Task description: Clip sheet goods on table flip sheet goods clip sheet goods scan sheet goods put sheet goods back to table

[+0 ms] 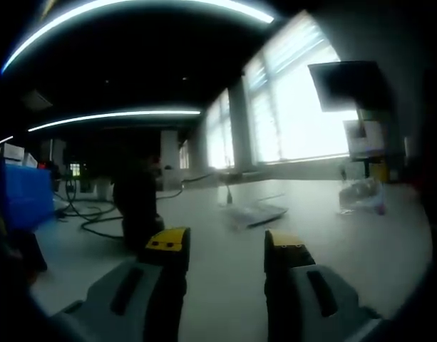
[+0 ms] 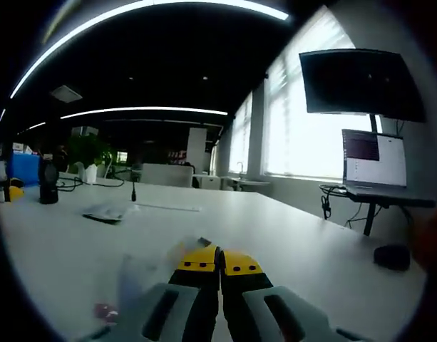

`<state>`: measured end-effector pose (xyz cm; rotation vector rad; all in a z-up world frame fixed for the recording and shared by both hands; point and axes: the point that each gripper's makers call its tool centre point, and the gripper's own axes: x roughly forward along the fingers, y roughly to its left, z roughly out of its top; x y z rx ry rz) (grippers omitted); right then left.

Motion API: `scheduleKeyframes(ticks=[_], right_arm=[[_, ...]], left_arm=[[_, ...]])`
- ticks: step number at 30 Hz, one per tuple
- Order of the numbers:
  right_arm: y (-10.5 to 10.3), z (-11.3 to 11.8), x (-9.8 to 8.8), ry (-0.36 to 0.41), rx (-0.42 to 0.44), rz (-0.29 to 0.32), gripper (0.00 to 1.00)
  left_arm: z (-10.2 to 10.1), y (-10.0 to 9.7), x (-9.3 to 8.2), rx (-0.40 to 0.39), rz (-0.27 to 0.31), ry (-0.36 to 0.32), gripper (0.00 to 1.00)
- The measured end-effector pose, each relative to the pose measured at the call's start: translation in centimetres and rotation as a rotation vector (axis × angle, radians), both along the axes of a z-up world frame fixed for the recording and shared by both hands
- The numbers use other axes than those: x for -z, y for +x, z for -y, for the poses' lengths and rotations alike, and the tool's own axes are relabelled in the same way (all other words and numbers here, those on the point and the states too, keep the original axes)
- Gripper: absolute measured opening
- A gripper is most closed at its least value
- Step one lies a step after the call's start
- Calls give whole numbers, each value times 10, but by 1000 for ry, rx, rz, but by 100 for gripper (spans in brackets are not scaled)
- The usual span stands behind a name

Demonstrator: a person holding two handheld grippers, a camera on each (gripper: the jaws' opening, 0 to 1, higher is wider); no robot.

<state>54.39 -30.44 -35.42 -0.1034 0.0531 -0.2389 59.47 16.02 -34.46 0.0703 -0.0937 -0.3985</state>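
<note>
White office table [image 2: 289,235] under window glare: L gripper [image 1: 227,249] jaws spread, nothing between, sheet goods [image 1: 252,214] lying flat just ahead; R gripper [image 2: 219,262] jaws pressed together, apparently pinching clear sheet [image 2: 143,274] for flip.

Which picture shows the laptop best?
The right gripper view. There the laptop stands open with its lit screen facing the camera, sharp against the window. In the left gripper view a pale shape at the right edge may be the same laptop, but it is too blurred to tell.
</note>
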Motion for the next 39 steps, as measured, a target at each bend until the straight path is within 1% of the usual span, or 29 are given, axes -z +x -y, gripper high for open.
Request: scheduleKeyframes(ticks=[4,11,18,22,26,31,34,37,39], right_arm=[[0,4,5,-26,19,-18,0],[-2,7,13,-37,30,-45,0],[-1,10,26,-76,36,-107,0],[-1,14,36,-112,48,-159,0],[-3,15,43,-110,53,-185,0],[-4,16,43,-105,56,-186,0],[-4,17,42,-144,48,-188,0],[-5,18,39,-156,48,-180,2],[-6,20,36,-156,56,-168,6]], left_arm=[[1,0,0,2,-1,3,34],[1,0,0,1,-1,5,34],[0,0,0,-1,0,6,34],[0,0,0,-3,0,7,34],[0,0,0,-4,1,8,34],[1,0,0,-3,2,9,34],[1,-1,0,-3,2,9,34],[0,0,0,-4,2,9,34],[0,0,0,-5,2,9,34]])
